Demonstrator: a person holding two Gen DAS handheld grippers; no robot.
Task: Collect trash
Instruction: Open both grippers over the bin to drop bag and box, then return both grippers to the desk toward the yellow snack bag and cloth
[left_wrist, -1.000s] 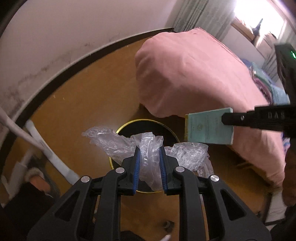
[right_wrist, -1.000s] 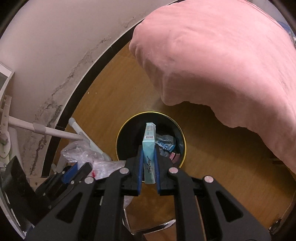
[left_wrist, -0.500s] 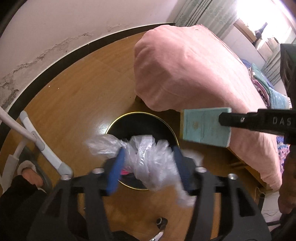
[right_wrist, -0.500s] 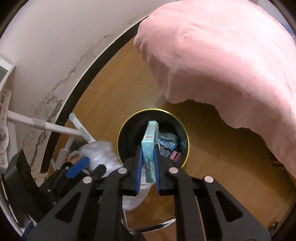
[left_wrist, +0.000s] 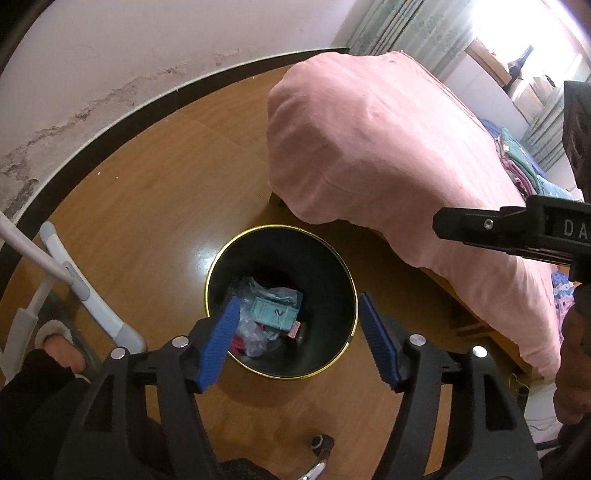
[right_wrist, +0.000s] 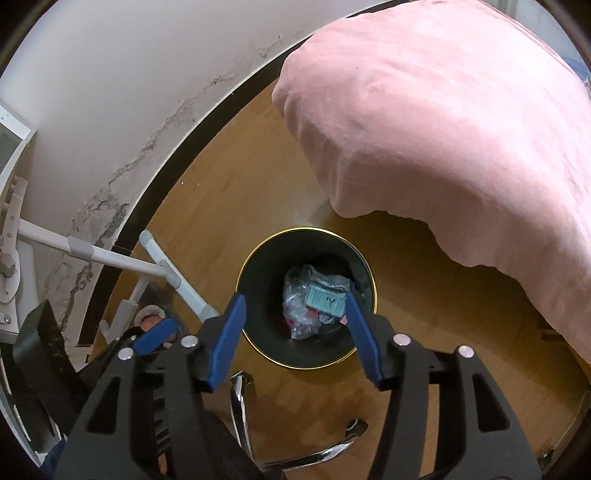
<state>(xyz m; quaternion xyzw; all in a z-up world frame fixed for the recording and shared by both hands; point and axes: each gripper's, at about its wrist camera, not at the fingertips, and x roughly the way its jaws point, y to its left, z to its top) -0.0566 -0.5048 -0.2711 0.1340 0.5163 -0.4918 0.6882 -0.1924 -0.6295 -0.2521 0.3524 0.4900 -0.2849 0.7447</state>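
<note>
So the round black bin with the gold rim (left_wrist: 280, 236) sits on the wooden floor (left_wrist: 147, 206), right by the corner of the bed under the pink blanket (left_wrist: 388, 147). Down at the bottom there's the pale teal flat carton (left_wrist: 274, 313) lying on top of the crumpled clear plastic bag (left_wrist: 255, 332), plus some red and pink scraps I can't make out. The left gripper (left_wrist: 295, 339) hangs right above the bin, jaws spread and opening, nothing between them. Same deal for the right gripper (right_wrist: 293, 334): spread, opening, empty. A white and grey tube frame (right_wrist: 166, 273) stands near the wall.
</note>
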